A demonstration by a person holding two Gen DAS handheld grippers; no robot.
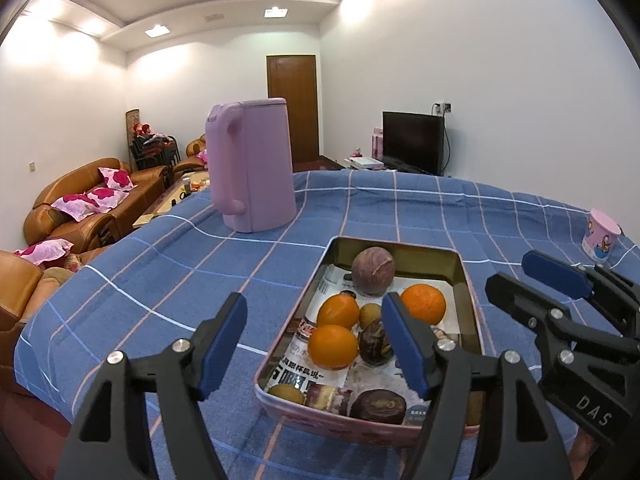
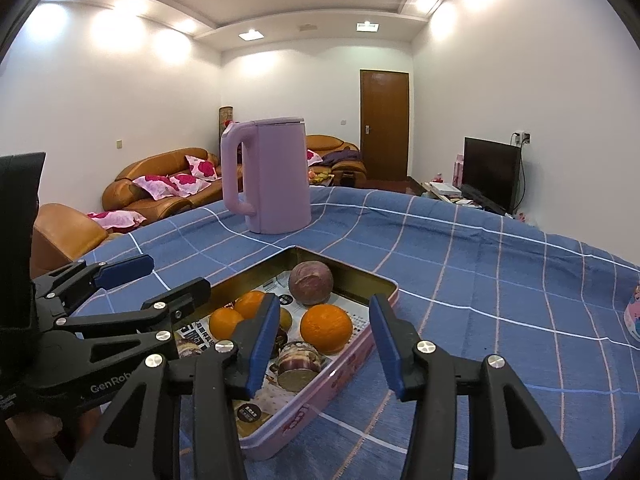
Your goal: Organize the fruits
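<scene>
On the desk, spread with a blue checked cloth (image 1: 168,272), a tall lilac kettle (image 1: 256,168) stands upright at the far left, its handle turned left. Nearer and to its right lies a shallow pink rectangular tin (image 1: 468,280), gold inside and lined with printed paper.

The fruits sit in the tin. At the far end rests a round dull-purple fruit (image 1: 373,271), mottled and matte. In front of it are three oranges: two glossy smooth ones (image 1: 338,312) (image 1: 333,346) close together on the left side, and a rougher, dimpled one (image 1: 423,304) to the right. Between them lies a small olive-brown fruit (image 1: 369,315), with a dark, wrinkled brown one (image 1: 374,344) just in front of it. Along the near edge are a greenish-brown fruit (image 1: 285,394), a cut purple-and-cream piece (image 1: 330,396), and another dark, shrivelled fruit (image 1: 378,406).

The left hand-held gripper (image 1: 312,344) hovers over the tin's near left edge, released, its blue pads well apart with nothing between them. The right hand-held gripper (image 2: 326,344) hangs over the tin's near right side, also released and empty. At the far right edge of the desk stands a pink patterned cup (image 1: 600,236).
</scene>
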